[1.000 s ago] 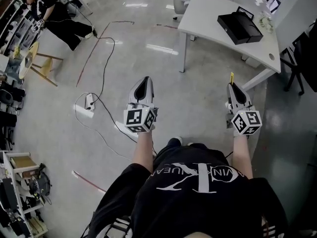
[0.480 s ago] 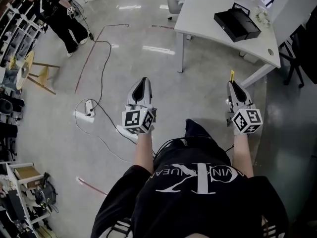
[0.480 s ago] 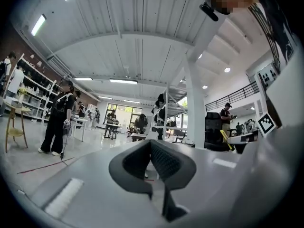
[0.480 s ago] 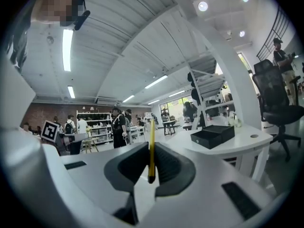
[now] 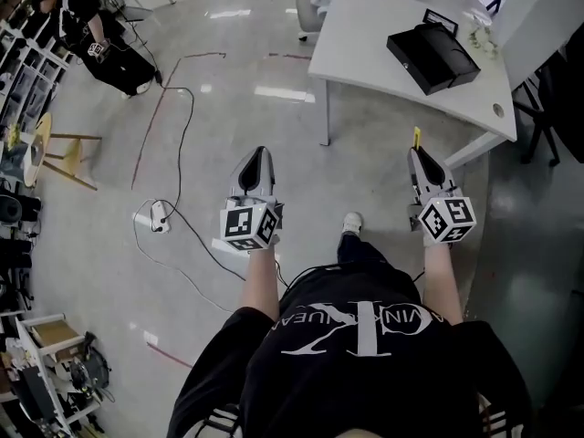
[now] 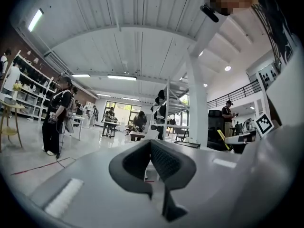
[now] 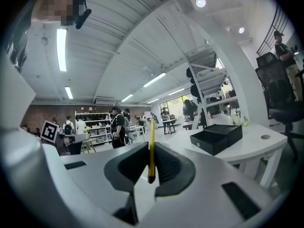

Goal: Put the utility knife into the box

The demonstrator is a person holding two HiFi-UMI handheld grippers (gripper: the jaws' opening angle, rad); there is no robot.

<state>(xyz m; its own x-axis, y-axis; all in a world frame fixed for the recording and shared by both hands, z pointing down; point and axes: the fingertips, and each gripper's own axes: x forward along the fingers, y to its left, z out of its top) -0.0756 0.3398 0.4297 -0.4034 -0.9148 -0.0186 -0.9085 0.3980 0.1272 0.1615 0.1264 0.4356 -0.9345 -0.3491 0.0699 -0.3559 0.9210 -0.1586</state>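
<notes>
The utility knife, a slim yellow strip, is held upright between the fingers of the right gripper, with its tip projecting past them toward the far side. At far left, a person in black is seen beside shelving. A dark cable is trailed across the grey floor to a white power strip. The left gripper is held out over the floor left of centre, its fingers pressed together with nothing between them. To its right and level with it, the right gripper is carried just short of a white tabletop at far right. A black box is set on that tabletop and is seen open in the right gripper view. The knife is well apart from the box, over the floor beside the tabletop's near edge.
</notes>
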